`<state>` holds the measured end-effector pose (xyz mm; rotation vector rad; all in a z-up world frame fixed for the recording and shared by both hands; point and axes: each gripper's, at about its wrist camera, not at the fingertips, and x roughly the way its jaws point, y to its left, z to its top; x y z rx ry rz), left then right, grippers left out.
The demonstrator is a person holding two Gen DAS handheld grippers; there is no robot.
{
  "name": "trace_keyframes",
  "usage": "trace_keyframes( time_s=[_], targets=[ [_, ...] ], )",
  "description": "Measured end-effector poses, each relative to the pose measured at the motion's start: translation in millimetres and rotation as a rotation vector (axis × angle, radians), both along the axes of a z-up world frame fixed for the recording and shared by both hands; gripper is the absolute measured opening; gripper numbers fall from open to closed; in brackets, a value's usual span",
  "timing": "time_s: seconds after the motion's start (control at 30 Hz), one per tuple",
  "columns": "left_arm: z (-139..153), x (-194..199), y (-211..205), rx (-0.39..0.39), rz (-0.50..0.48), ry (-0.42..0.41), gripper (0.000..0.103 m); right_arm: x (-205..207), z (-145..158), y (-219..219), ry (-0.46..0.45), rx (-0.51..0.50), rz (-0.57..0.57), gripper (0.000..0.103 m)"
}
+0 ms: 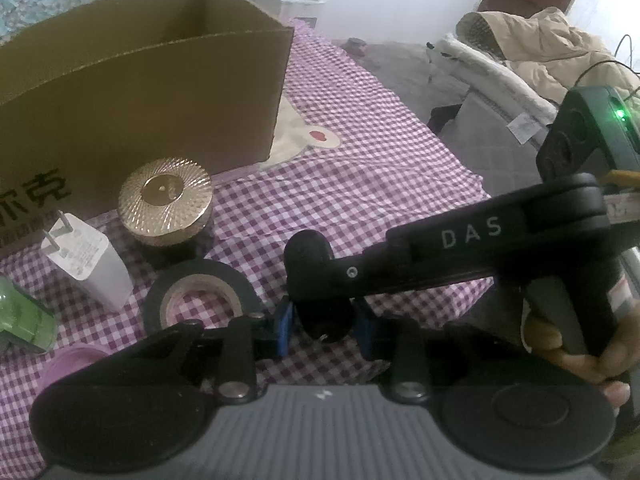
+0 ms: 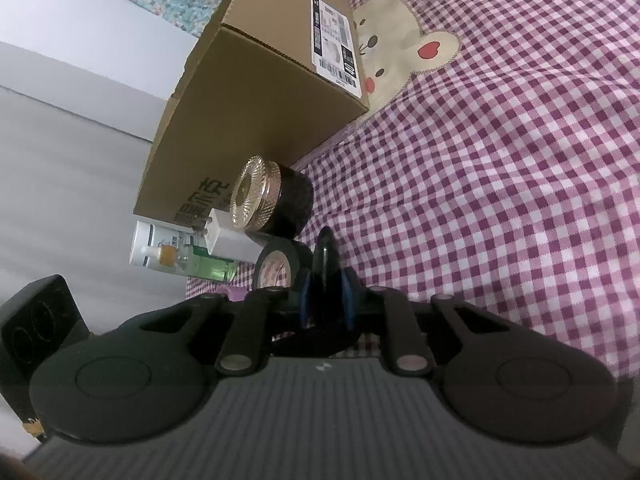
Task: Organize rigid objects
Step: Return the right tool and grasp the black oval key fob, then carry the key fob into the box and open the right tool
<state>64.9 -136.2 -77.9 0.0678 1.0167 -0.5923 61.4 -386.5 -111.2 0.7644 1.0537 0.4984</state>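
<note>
Both grippers are gripping one black object [image 1: 320,312]: the left gripper [image 1: 322,330] and the right gripper [image 2: 326,296] are each clamping it with narrowed fingers. It is hovering just right of the tape roll [image 1: 200,300], with the gold-lidded jar [image 1: 166,200] sitting beyond, against the cardboard box [image 1: 140,92].

Open-topped cardboard box [image 1: 132,92] stands far left on the checked bedspread, printed characters on its near side. Just in front: jar with ribbed gold lid [image 1: 165,200], upright. Left of it a white plug adapter [image 1: 86,264], prongs up, leaning. Black tape roll [image 1: 200,300] lies flat, near the jar. Green bottle [image 1: 24,320] on its side at far left edge. White tube [image 2: 160,248] beside it.
</note>
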Motion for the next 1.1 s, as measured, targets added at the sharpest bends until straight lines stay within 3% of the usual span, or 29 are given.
trace_keyframes(
  time_s=[0.23, 0.4, 0.7, 0.9, 1.1],
  targets=[
    [27, -13, 7, -0.039, -0.013, -0.063, 0.032, -14, 28, 0, -0.06, -0.015, -0.013, 0.015],
    [63, -21, 25, -0.074, 0.004, -0.155, 0.032, -20, 71, 14, -0.153, -0.041, 0.0, 0.015],
    [131, -3, 90, -0.066, 0.134, -0.299, 0.033, 21, 152, 87, -0.344, -0.072, 0.156, 0.015],
    [143, 51, 135, -0.027, 0.227, -0.242, 0.033, 85, 170, 148, -0.332, -0.078, 0.272, 0.015],
    [116, 114, 166, -0.003, 0.262, -0.093, 0.033, 158, 143, 192, -0.149, -0.068, 0.328, 0.015]
  ],
)
